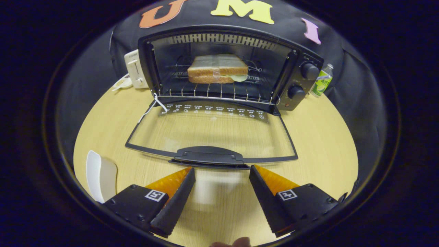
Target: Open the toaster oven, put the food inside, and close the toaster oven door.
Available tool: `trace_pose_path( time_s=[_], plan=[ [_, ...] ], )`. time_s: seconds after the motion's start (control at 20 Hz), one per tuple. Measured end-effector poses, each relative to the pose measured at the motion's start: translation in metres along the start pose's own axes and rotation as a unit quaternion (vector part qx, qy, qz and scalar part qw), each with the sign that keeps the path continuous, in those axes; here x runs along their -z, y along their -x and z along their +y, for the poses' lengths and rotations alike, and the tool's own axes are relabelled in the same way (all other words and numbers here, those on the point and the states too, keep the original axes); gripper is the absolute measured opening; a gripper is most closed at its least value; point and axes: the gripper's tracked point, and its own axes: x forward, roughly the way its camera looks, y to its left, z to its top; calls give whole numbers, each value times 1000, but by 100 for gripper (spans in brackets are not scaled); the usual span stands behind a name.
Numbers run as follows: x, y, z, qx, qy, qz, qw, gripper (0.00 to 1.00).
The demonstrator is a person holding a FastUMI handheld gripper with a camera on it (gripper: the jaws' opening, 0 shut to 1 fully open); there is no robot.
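sandwich (217,73) inside toaster oven (226,68), beyond spread empty gripper (222,168)

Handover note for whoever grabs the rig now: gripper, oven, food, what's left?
Gripper: open, holding nothing, fingers just short of the door handle.
Oven: door folded fully down onto the table.
Sandwich: on the rack inside.
Done: door opened, food in.
Left: lift the door by its handle and shut it.

Black toaster oven (219,65), glass door (212,132) folded flat open, sandwich (217,69) on rack
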Motion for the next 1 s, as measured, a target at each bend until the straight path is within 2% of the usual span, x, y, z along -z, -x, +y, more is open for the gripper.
trace_pose_path(
  time_s=[0.2, 0.65, 1.0],
  plan=[
    [-6, 13, -1, 5, -6, 4, 1000, 100],
    [-46, 59, -7, 8, 4, -61, 998, 100],
    [-99, 77, -26, 20, -49, -117, 992, 100]
  ],
)
